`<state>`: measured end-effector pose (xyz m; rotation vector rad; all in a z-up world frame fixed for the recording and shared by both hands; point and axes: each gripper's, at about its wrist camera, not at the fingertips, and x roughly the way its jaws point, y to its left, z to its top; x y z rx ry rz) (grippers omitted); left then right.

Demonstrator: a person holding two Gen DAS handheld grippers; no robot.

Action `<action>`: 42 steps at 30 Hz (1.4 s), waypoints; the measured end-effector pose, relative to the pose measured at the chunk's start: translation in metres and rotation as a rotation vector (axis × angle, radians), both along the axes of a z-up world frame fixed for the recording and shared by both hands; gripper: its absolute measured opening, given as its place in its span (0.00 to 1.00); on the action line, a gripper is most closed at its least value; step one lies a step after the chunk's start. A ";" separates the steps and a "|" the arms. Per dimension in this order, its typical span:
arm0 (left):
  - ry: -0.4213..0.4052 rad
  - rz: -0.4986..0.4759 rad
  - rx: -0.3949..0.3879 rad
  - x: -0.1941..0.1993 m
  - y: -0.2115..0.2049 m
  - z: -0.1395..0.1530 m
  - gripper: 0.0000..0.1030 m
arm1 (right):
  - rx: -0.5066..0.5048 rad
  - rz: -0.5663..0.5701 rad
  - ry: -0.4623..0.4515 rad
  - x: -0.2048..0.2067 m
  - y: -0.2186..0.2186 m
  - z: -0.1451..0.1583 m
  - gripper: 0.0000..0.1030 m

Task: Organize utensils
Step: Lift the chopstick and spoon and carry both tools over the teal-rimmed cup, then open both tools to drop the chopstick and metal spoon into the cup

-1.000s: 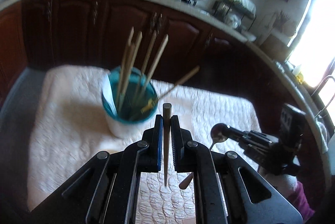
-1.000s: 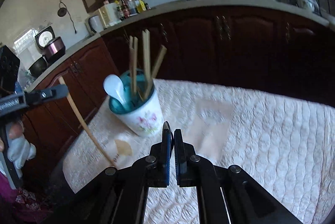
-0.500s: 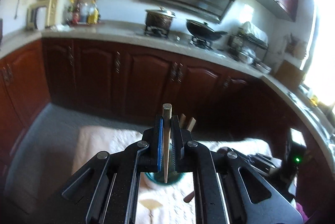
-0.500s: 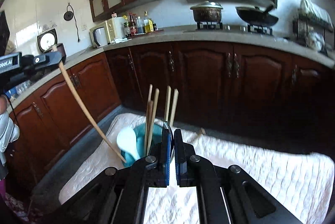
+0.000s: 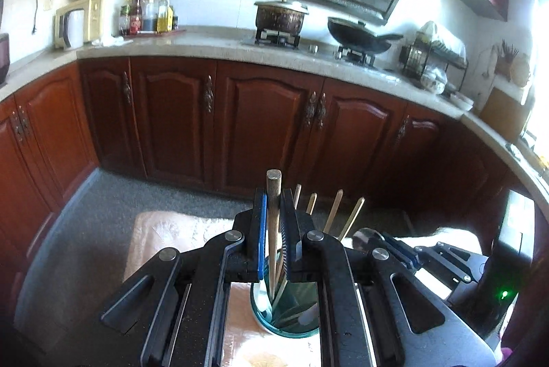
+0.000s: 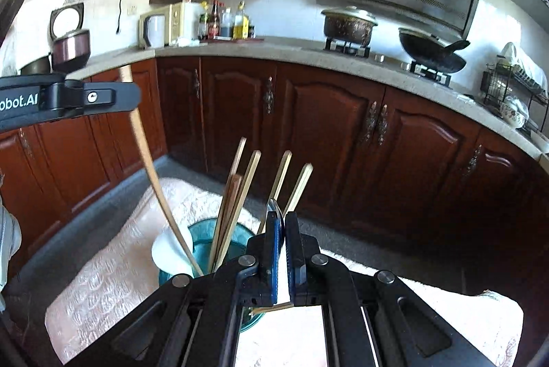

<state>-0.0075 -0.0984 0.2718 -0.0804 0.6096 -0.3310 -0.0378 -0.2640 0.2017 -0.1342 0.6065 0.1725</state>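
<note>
My left gripper is shut on the thin handle of a long wooden utensil. From the right wrist view, that utensil slants down from the left gripper into the mouth of the teal-lined white cup. The cup holds several chopsticks and a white ceramic spoon. My right gripper is shut on a spoon seen edge-on, just right of the cup. Its metal bowl pokes past the right gripper.
The cup stands on a pale quilted cloth over the table. Grey floor and dark red cabinets lie beyond it. A counter with a pot and a wok runs behind. A gloved hand shows at the left edge.
Both grippers rose and tipped upward, so the cup dropped low in both views. The wooden utensil's lower end left the cloth beside the cup and went into its mouth.
</note>
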 end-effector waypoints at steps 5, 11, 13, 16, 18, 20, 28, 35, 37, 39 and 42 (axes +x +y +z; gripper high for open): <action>0.032 -0.008 0.019 0.003 -0.006 -0.019 0.06 | 0.001 0.015 0.049 0.003 0.003 -0.020 0.03; 0.044 -0.008 0.038 0.002 -0.013 -0.034 0.06 | -0.008 0.053 0.125 0.004 0.010 -0.041 0.03; 0.038 -0.011 0.041 0.002 -0.015 -0.033 0.06 | -0.018 0.059 0.132 0.002 0.013 -0.046 0.03; 0.042 -0.012 0.039 0.002 -0.017 -0.033 0.06 | -0.004 0.074 0.153 0.002 0.012 -0.049 0.03; 0.051 -0.017 0.029 0.003 -0.017 -0.033 0.06 | 0.055 0.084 0.171 0.003 0.004 -0.046 0.04; 0.066 -0.021 0.004 0.005 -0.014 -0.032 0.06 | 0.099 0.081 0.177 0.003 -0.004 -0.042 0.12; 0.111 -0.020 -0.045 0.006 -0.006 -0.036 0.22 | 0.171 0.038 0.157 -0.018 -0.022 -0.031 0.26; 0.098 -0.021 -0.057 -0.012 -0.001 -0.030 0.37 | 0.210 0.011 0.135 -0.038 -0.028 -0.023 0.32; 0.098 -0.017 -0.061 -0.019 0.001 -0.031 0.40 | 0.213 0.003 0.136 -0.043 -0.027 -0.022 0.35; 0.092 -0.006 -0.060 -0.029 0.002 -0.033 0.47 | 0.220 -0.007 0.134 -0.049 -0.024 -0.022 0.35; 0.078 0.012 -0.028 -0.046 0.000 -0.040 0.51 | 0.235 -0.023 0.137 -0.056 -0.022 -0.021 0.37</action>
